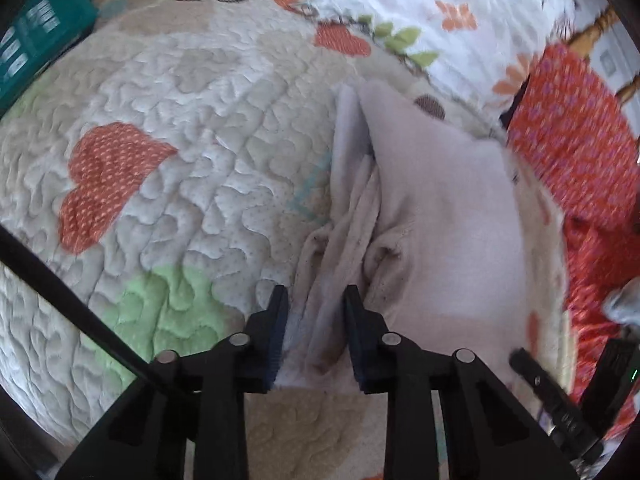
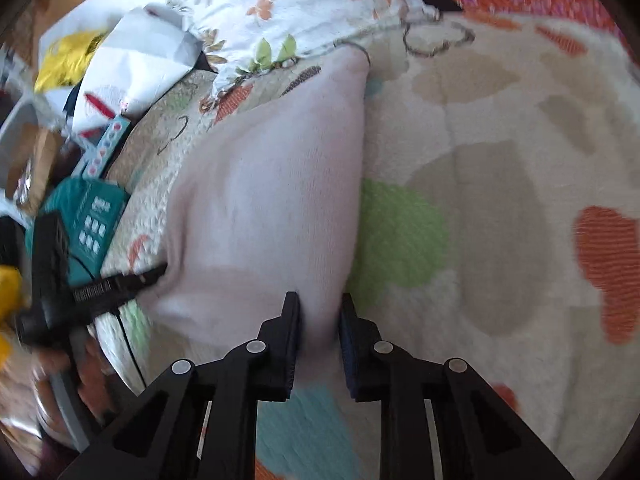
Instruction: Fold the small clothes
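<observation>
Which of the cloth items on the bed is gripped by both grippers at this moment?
The plain pale pink garment: the left gripper and right gripper each pinch an edge. The red patterned fabric and white floral cloth lie untouched.

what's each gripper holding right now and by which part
Both hold the same pale pink garment. The left gripper pinches a bunched, gathered edge of it; the right gripper pinches its near corner. Which part of the garment that is cannot be told.

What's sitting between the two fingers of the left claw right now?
A bunched edge of the pale pink knit garment fills the gap of the left claw; the left wrist view shows it, over the heart-patterned quilted bedspread.
</observation>
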A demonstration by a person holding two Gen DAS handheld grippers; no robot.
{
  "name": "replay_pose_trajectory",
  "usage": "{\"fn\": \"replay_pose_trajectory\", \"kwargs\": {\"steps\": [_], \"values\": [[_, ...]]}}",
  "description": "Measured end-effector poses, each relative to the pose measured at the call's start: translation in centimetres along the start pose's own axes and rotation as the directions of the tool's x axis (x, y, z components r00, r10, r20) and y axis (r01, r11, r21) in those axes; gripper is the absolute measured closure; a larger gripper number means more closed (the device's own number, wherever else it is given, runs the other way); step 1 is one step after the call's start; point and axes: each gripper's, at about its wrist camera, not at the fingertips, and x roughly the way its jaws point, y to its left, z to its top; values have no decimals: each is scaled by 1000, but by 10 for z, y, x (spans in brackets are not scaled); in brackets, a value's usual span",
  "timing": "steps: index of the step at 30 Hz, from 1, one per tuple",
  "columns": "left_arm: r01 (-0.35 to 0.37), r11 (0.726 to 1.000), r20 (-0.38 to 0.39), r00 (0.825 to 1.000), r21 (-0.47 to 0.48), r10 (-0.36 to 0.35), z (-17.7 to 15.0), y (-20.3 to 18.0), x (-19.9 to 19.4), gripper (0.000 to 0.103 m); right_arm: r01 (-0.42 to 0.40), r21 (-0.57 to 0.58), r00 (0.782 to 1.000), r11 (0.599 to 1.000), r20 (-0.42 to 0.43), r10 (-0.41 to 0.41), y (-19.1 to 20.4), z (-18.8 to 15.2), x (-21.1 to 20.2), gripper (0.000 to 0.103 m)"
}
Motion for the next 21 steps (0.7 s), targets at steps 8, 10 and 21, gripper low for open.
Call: {"fn": "replay_pose_trajectory", "kwargs": {"steps": [8,10,21], "values": [[-107,986,296,953,127,65,-26,-36,-58,30,500,-101,864,860,133,-486,-53,-34,-27,33],[-118,981,328,943,157,62,-36,-47,-62,27,528,-54,845,847,127,-519,-81,-35,-24,33],[-148,955,331,942,259,57,-99,-87,-55,25,522,27,845,853,119,-521,-107,-17,-11,0]]}}
